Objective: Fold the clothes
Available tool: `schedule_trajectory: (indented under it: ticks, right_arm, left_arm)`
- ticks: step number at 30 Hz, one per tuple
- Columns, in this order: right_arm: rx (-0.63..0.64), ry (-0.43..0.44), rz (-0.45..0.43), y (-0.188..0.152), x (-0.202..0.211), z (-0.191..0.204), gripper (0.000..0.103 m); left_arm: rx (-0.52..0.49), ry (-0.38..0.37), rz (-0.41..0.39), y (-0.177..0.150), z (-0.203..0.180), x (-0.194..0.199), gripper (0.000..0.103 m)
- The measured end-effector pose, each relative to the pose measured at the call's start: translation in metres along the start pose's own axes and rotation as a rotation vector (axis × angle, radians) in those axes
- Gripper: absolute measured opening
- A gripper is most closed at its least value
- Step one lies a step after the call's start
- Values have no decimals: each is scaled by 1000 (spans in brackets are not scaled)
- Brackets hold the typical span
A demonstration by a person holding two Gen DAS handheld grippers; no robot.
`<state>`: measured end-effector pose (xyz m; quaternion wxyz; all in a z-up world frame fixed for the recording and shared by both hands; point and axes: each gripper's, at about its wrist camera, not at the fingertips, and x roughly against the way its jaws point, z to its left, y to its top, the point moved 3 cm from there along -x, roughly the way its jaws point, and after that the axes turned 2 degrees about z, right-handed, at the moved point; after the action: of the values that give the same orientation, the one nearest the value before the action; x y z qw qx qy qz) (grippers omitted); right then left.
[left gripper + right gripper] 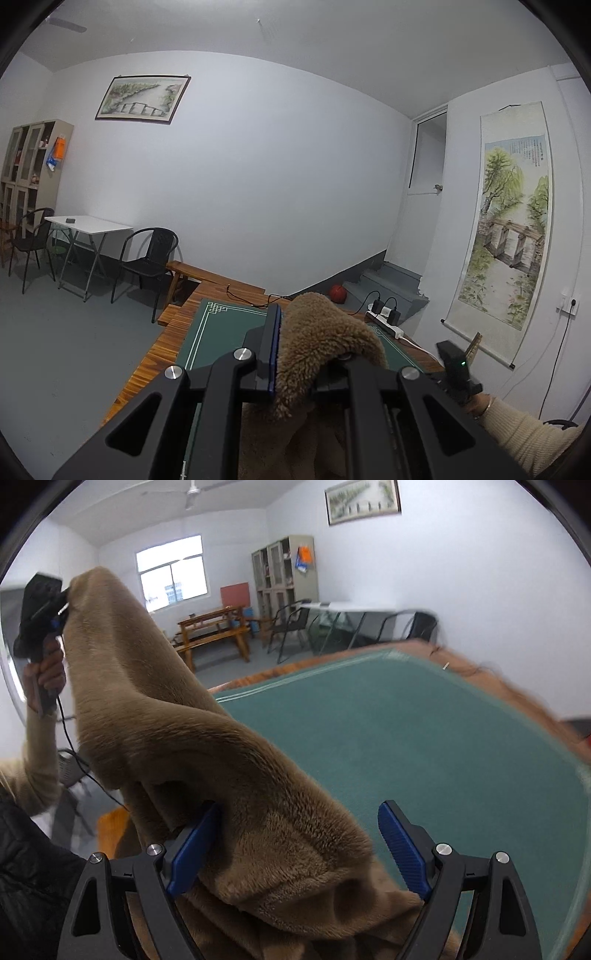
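A brown fleece garment [207,746] hangs lifted above the green mat [424,746]. My left gripper [310,350] is shut on one edge of the garment [321,343]; fleece bulges over its fingers and hides the right one. In the right wrist view the left gripper [62,605] is held high at the far left, pinching the garment's top corner. My right gripper [295,849] stands open, its blue pads [402,845] wide apart, with the garment draped between and over them. The right gripper also shows in the left wrist view [458,373].
The mat lies on a wooden table [155,350]. A power strip with plugs [386,314] and cables sit at the table's far edge. Black chairs [147,258], a white folding table [88,225] and a basketball [338,293] stand beyond.
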<state>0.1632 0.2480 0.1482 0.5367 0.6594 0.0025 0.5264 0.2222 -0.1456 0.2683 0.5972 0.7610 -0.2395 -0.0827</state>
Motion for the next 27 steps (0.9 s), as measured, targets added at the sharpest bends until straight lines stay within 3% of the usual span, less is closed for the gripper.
schedule_trajectory:
  ticks: [1, 2, 3, 6, 10, 13, 17, 20, 24, 27]
  right_arm:
    - [-6, 16, 12, 0, -7, -1, 80]
    - [-12, 33, 25, 1, -13, -2, 52]
    - [-18, 49, 37, 1, -20, -3, 38]
    - [-18, -56, -42, 0, -4, 8, 21]
    - [-56, -290, -296, 23, 77, 21, 18]
    - [-32, -589, -539, 43, 154, 40, 18]
    - [29, -860, -767, 64, 218, 73, 18]
    - [59, -958, -858, 77, 242, 95, 18]
    - [79, -1009, -912, 89, 255, 107, 18]
    - [97, -1020, -942, 97, 253, 121, 18]
  left_arm:
    - [3, 3, 1, 0, 1, 0, 13]
    - [5, 6, 2, -1, 3, 0, 13]
    - [7, 8, 5, -1, 4, -1, 13]
    - [16, 14, 4, -1, 7, -4, 13]
    - [34, -6, 7, -4, 9, -9, 13]
    - [43, -45, 34, -13, 6, -21, 17]
    - [46, -135, 100, -37, -7, -42, 48]
    - [18, -218, 164, -62, -25, -59, 59]
    - [-82, -311, 255, -99, -55, -75, 79]
    - [-168, -325, 288, -118, -73, -82, 79]
